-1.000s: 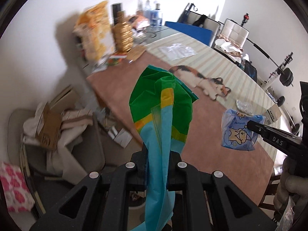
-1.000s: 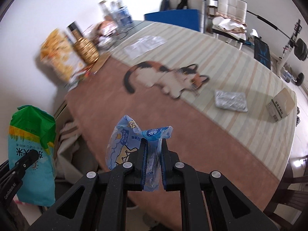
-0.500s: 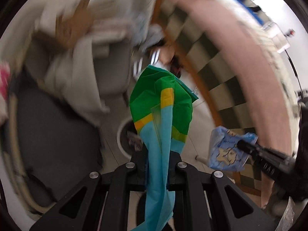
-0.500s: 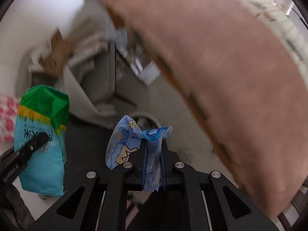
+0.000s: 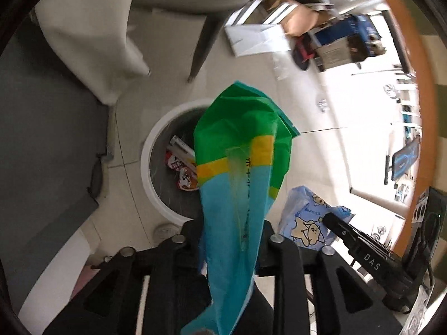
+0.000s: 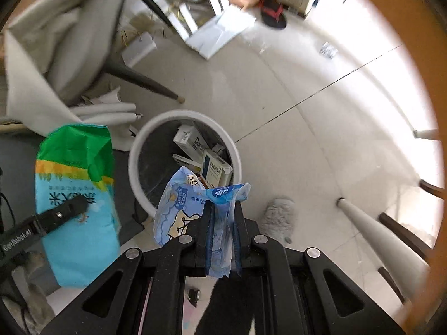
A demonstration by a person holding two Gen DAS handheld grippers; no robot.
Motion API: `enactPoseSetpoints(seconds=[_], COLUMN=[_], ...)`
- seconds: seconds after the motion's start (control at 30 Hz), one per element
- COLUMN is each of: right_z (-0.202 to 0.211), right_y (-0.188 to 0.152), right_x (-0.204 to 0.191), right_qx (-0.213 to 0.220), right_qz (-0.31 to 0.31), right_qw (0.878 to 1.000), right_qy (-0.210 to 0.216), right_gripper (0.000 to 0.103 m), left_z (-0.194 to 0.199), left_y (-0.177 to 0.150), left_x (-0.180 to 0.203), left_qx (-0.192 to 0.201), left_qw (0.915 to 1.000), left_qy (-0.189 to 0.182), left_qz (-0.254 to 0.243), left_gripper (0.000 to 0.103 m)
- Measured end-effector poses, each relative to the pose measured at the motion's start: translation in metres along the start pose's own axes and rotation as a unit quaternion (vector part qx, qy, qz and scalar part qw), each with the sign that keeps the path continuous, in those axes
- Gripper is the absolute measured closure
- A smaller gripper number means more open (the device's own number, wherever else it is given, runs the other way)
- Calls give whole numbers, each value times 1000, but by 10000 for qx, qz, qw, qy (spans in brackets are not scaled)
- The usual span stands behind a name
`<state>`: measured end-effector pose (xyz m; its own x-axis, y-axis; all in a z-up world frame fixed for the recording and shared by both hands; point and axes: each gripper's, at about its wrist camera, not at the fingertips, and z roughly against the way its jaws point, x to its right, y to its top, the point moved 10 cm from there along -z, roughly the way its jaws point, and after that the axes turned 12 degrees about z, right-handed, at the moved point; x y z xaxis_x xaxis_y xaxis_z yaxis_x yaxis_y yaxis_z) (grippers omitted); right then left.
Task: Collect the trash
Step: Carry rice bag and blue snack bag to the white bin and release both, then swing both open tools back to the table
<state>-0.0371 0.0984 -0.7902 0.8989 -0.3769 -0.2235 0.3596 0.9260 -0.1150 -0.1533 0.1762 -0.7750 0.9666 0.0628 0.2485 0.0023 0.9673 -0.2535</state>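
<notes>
A green, yellow and light-blue plastic bag [image 5: 240,145] stands between the fingers of my left gripper [image 5: 232,223]. Its jaws are opening, and the bag sits loosely in the widened gap. Below it on the floor is a round white-rimmed trash bin [image 5: 145,167] with wrappers and small cartons inside. My right gripper [image 6: 222,206] is shut on a crumpled blue cartoon-print wrapper [image 6: 178,203], held just over the near edge of the bin [image 6: 134,167]. In the right wrist view the green bag [image 6: 75,173] hangs left of the bin with a left fingertip [image 6: 69,206] across it.
A chair draped in grey cloth [image 6: 56,44] and its dark leg [image 6: 145,81] stand behind the bin. Boxes and papers [image 6: 223,30] litter the floor beyond. The orange table edge [image 5: 419,106] curves on the right, with a white table leg [image 6: 363,217] and a grey slipper [image 6: 279,217].
Both grippers have dropped from above the tabletop to just over the floor bin and tipped downward. The left jaws have spread apart around the green bag; the right stays clamped.
</notes>
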Motion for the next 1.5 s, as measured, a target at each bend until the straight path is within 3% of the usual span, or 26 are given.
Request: enactPoseSetpoints(seconds=[0.03,0.1,0.13,0.17,0.27,0.37,0.57,0.87,1.2,1.5], right_z=[-17,-49,-58,-65,-78,-74,-53,-2,101,222], right_y=[3,6,8,9,8,4,3,-4,-28,-66], right_x=[0,-2,-3,-2,-3,-6,-18,-43,-68,-90], right_qx=[-61,-226,-266,-271,-219,-149,-10,85,313,608], right_qz=[-52,-73,-86,-80,102,454,1116,1217,1351,1296], right_qw=[9999,9988,9985,9983,9987,9988,9918,9885,9857,9859], right_qy=[131,418,477,509,443,110,-619,-891,-958,-868], right_gripper=[89,85,73,54,15,5,4,4,4,4], left_z=[-11,-28,-30,-31,-33,-27,3,61,144,230], left_y=[4,7,8,8,9,9,8,-13,-62,-118], left_x=[-5,-17,-22,-25,-43,-58,-69,-61,-49,-27], left_qx=[-24,7,57,118,218,424,947,1286,1380,1430], left_qw=[10000,9999,9999,9998,9992,9972,9894,9803,9795,9796], left_qy=[11,73,88,118,251,573,1098,1491,1452,1358], left_qz=[26,68,105,137,225,216,109,-156,-192,-376], left_gripper=[67,41,17,6,5,5,5,5,5,5])
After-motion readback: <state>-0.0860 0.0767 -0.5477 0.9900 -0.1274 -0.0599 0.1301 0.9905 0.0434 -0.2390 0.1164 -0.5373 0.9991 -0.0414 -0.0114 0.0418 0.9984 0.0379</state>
